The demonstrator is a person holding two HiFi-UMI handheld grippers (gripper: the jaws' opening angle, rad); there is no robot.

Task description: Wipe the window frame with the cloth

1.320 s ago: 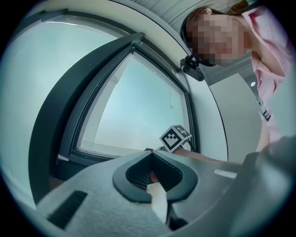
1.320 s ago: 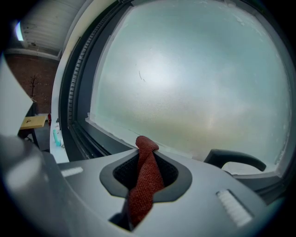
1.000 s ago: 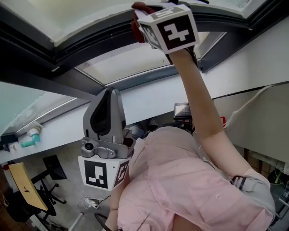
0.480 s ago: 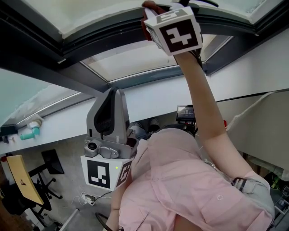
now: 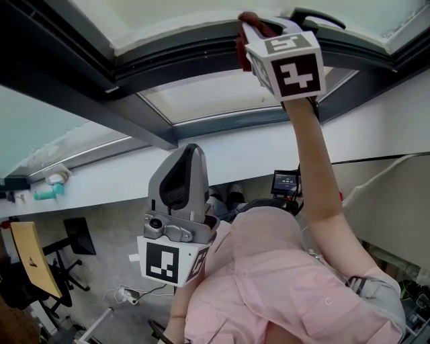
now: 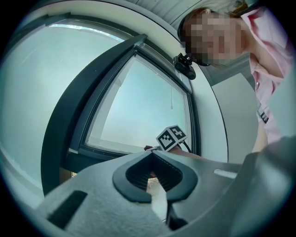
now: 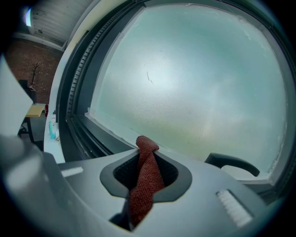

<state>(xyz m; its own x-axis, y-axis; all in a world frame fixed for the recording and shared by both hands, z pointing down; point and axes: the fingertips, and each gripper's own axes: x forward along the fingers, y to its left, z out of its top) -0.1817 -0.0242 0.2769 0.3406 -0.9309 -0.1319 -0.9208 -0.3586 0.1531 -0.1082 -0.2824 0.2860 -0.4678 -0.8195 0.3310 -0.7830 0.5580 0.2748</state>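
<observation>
Right tongs [image 5: 250, 33]: jaws clamped on the red cloth [image 7: 144, 180], arm raised overhead. The cloth sits at the dark window frame [image 5: 175, 57], near the window handle [image 5: 319, 17]. Left tongs [image 6: 155, 171]: jaws together, nothing between them, held low beside the pink shirt [image 5: 282, 275], well apart from the frame.

The cloth [image 7: 147, 178] is coarse, rough-woven fabric. The window frame [image 5: 171, 59] looks like smooth, matt dark metal, and its pane [image 7: 185, 78] is frosted glass. The left hand-held gripper [image 6: 155, 172] and right hand-held gripper [image 7: 144, 163] are matt grey plastic.
</observation>
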